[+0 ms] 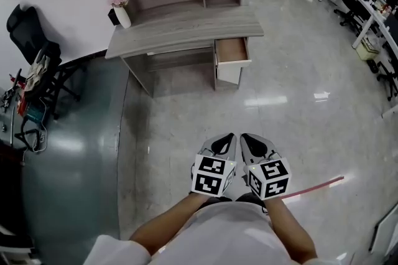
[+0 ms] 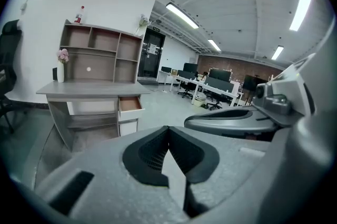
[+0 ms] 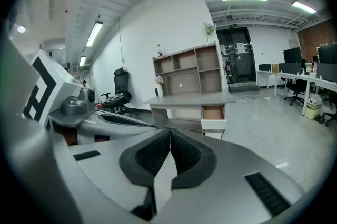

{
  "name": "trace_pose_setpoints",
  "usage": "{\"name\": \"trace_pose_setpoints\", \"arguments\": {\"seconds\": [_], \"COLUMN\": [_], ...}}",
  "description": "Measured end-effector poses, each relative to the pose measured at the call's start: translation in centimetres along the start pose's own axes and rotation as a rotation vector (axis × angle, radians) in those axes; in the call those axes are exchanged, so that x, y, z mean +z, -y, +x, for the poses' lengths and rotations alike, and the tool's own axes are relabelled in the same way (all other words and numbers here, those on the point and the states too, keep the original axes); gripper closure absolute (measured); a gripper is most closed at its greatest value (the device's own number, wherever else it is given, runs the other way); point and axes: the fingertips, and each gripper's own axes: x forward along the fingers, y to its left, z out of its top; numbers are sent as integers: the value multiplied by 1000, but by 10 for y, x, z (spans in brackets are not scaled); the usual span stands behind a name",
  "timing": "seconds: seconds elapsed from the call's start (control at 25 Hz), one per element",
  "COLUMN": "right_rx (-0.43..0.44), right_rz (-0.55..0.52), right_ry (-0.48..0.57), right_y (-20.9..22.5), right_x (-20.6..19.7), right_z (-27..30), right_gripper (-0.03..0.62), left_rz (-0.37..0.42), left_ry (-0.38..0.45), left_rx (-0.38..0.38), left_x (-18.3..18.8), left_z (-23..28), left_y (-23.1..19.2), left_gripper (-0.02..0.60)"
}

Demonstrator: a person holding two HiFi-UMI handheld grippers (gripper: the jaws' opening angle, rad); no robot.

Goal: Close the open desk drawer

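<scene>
Both closed and empty, left tool (image 1: 227,139) and right tool (image 1: 247,139) sit far from the open drawer (image 1: 232,50).

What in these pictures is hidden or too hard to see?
- Drawer front: too small in every view to show a handle.
- Small object atop the shelves: left gripper view, too small to identify.
- Under the desk: head view, hidden by the desktop.

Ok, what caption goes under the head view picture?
Both shut, left claw and right claw face a desk with its drawer open.
</scene>
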Motion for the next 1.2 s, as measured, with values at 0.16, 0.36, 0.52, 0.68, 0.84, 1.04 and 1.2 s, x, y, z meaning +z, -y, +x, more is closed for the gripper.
{"name": "trace_pose_setpoints", "arguments": {"seconds": [0.16, 0.36, 0.52, 0.68, 0.84, 1.04, 1.2], "right_rx": [5, 36, 25, 36, 49, 55, 53], "right_rz": [-12, 9, 6, 12, 18, 30, 39], "right_ry": [-22, -39, -57, -58, -54, -62, -65], "right_y": [-5, -3, 5, 10, 22, 44, 68], "right_x": [0, 4, 4, 7, 11, 21, 30], "right_z": [2, 9, 20, 35, 55, 80, 100], "right_gripper": [592, 594, 594, 594, 594, 594, 594], "left_rz": [26, 64, 38, 43, 41, 51, 50], "left_ry": [-1, -43, -50, -71, -94, -114, -124], "left_rx": [-12, -5, 1, -19, -45, -59, -62], "left_x": [1, 4, 8, 12, 17, 32, 45], "left_z": [-1, 4, 10, 21, 40, 67, 95], "left_y": [-1, -8, -21, -29, -38, -47, -57], "left_gripper": [578, 580, 579, 578, 578, 578, 578]}}
